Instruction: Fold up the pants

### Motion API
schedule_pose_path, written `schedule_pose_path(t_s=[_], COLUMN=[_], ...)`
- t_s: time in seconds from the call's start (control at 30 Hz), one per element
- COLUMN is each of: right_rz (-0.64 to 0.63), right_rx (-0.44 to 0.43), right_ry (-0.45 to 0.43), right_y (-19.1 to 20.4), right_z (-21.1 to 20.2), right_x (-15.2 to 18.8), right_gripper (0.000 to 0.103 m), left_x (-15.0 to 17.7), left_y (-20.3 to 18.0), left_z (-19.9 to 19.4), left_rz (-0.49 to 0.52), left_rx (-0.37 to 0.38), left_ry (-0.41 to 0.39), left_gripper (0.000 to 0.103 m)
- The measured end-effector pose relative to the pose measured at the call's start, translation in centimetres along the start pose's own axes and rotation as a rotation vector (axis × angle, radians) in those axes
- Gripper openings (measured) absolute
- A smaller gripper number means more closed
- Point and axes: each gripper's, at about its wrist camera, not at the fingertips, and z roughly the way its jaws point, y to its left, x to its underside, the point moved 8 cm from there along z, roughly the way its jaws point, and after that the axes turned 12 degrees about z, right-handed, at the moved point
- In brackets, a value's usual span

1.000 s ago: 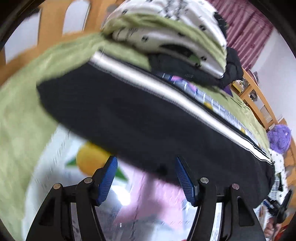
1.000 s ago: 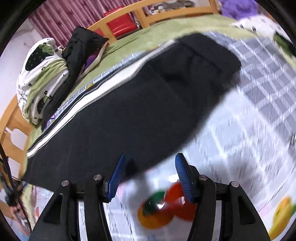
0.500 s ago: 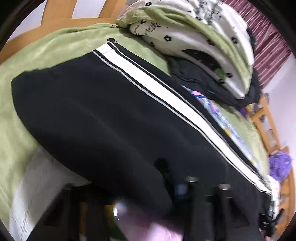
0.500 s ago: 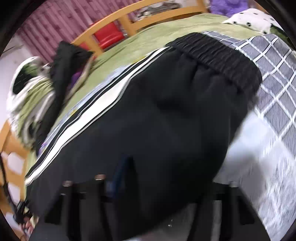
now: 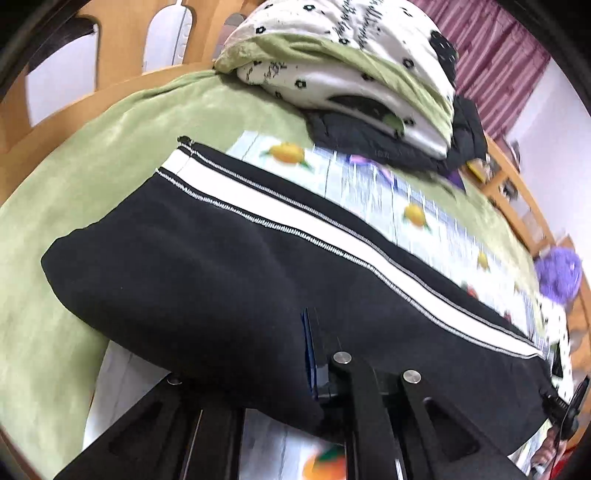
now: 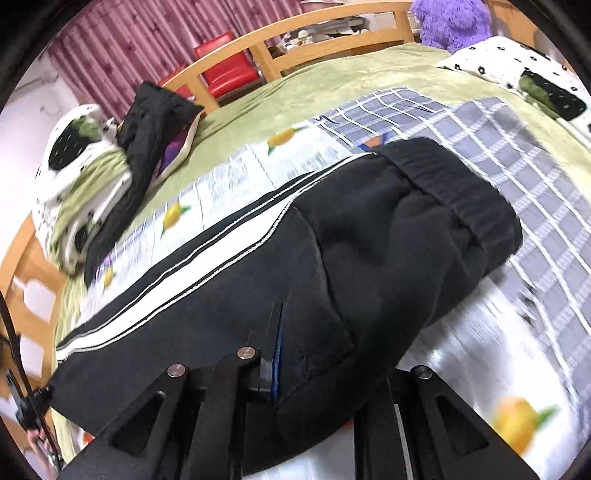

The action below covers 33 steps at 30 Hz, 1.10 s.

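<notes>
Black pants (image 5: 207, 266) with a white side stripe lie across the bed, folded lengthwise. The cuff end is at the left in the left wrist view. The ribbed waistband (image 6: 454, 192) is at the right in the right wrist view. My left gripper (image 5: 291, 365) is shut on the near edge of the pants by the leg end; only one blue pad (image 5: 308, 354) shows, the other is under the cloth. My right gripper (image 6: 295, 354) is shut on the near edge of the pants (image 6: 332, 266) by the hip; one blue pad (image 6: 277, 354) shows.
The pants rest on a fruit-print and grey checked sheet (image 6: 498, 155) over a green blanket (image 5: 92, 155). A folded white-and-green quilt (image 5: 351, 66) and a black jacket (image 6: 151, 125) are stacked by the wooden bed frame (image 6: 295, 40). A purple plush toy (image 6: 450, 18) sits at the far corner.
Both grippers were open before the near edge of the pants one second ago. They moved in onto the cloth and closed on it, and the near edge now looks raised.
</notes>
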Motion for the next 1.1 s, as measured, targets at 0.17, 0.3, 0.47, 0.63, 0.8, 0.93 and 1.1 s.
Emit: schedule_pose_path(t_s=[0.17,0.3,0.47,0.63,0.8,0.93,1.1], right_rz=[0.009,0.024,-0.035,0.043,0.239,0.186,0.151], right_rx=[0.020,0.033,0.040,0.090,0.060,0.102,0.086], right_ry=[0.042,0.073,0.018,-0.135,-0.091,-0.153,-0.186], right_y=[-4.7,-7.8,-9.5,-13.0,-15.8,-14.6,-15.9], right_z=[-3.6,-4.9,-7.6,-9.8,-5.2,-4.7,-7.3], right_x=[4.2,7.5,8.5,5.6,3.0,0.9,-0.8], right_gripper=[0.015,0.018,0.042,0.059,0.061,0.041,0.042], left_x=[5.9,8.3,9.7,9.7,8.6,6.8,4.9], left_y=[0.6,1.0,1.9,2.3,2.0,1.1,-0.1], left_z=[-2.4,-2.9,-4.9,-8.1,-9.3,-8.7,-8.4], left_rz=[0.026,0.039,0.092,0.140,0.078,0.066,0.104], left_rx=[-0.003,-0.034,-0.143,-0.209,-0.187,-0.180,-0.172], left_ry=[0.056,0.070,0.130,0.055,-0.002,-0.011,-0.054], left_gripper=[0.011,0.017,0.046,0.060,0.061,0.061,0.061])
